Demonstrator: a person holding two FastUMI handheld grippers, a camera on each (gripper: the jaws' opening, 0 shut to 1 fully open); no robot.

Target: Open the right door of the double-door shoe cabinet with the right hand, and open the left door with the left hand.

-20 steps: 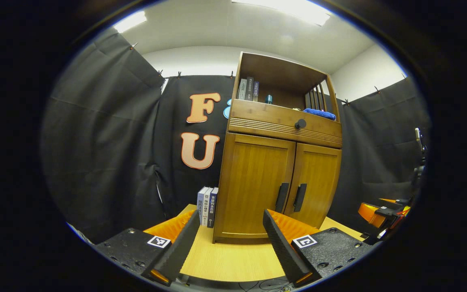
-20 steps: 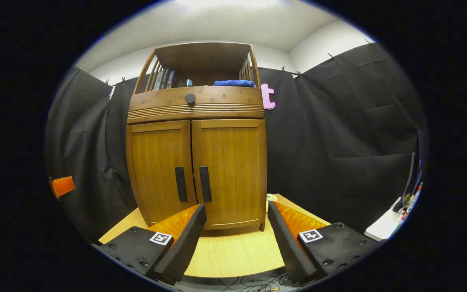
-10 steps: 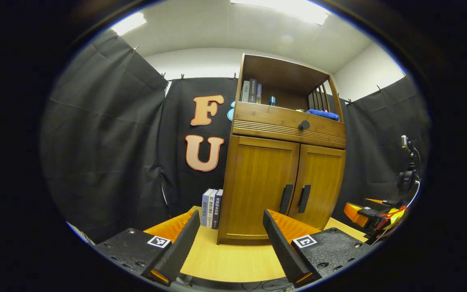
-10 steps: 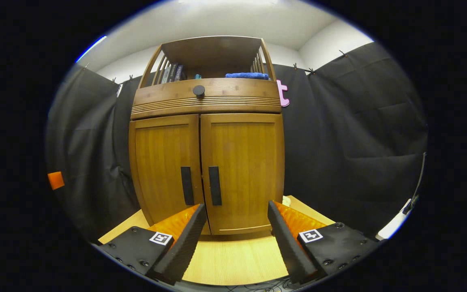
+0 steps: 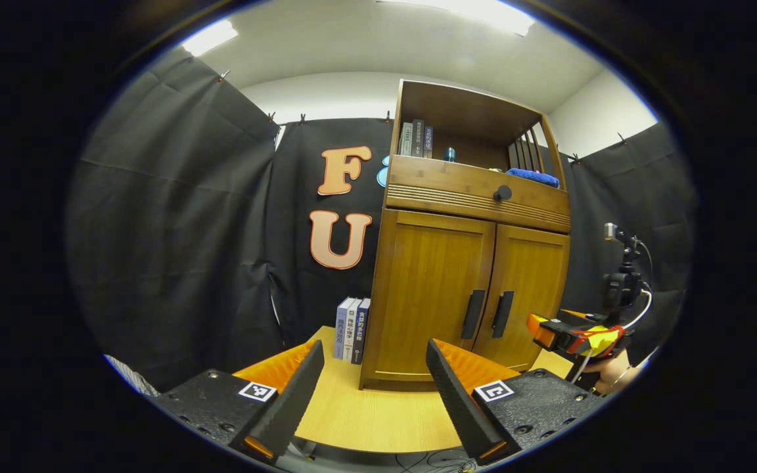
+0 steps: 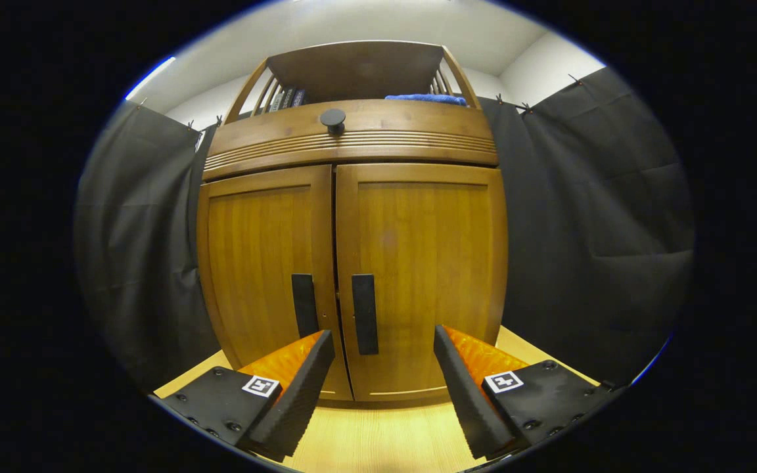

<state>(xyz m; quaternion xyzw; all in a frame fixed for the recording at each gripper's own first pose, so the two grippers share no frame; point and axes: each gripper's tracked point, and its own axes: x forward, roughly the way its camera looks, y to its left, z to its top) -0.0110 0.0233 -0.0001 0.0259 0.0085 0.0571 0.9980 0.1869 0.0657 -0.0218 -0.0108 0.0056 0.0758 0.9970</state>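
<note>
A wooden shoe cabinet (image 6: 352, 217) stands on a light table, both doors closed. In the right gripper view the right door (image 6: 431, 263) and its dark vertical handle (image 6: 365, 314) are close ahead, with the left door handle (image 6: 303, 305) beside it. My right gripper (image 6: 384, 358) is open and empty, just short of the doors. In the left gripper view the cabinet (image 5: 470, 263) stands farther off, showing the left door (image 5: 434, 289) with its handle (image 5: 473, 314). My left gripper (image 5: 375, 371) is open and empty. The right gripper (image 5: 572, 332), held by a hand, shows at the cabinet's right.
Three books (image 5: 351, 328) stand on the table (image 5: 365, 414) against the cabinet's left side. A drawer with a round knob (image 6: 333, 118) sits above the doors. The open shelf on top holds books and a blue cloth (image 5: 535, 176). Black cloth walls close in behind and on both sides.
My right gripper has moved forward towards the doors, which now loom larger. The left gripper has shifted slightly, and the right gripper has moved inwards across its view.
</note>
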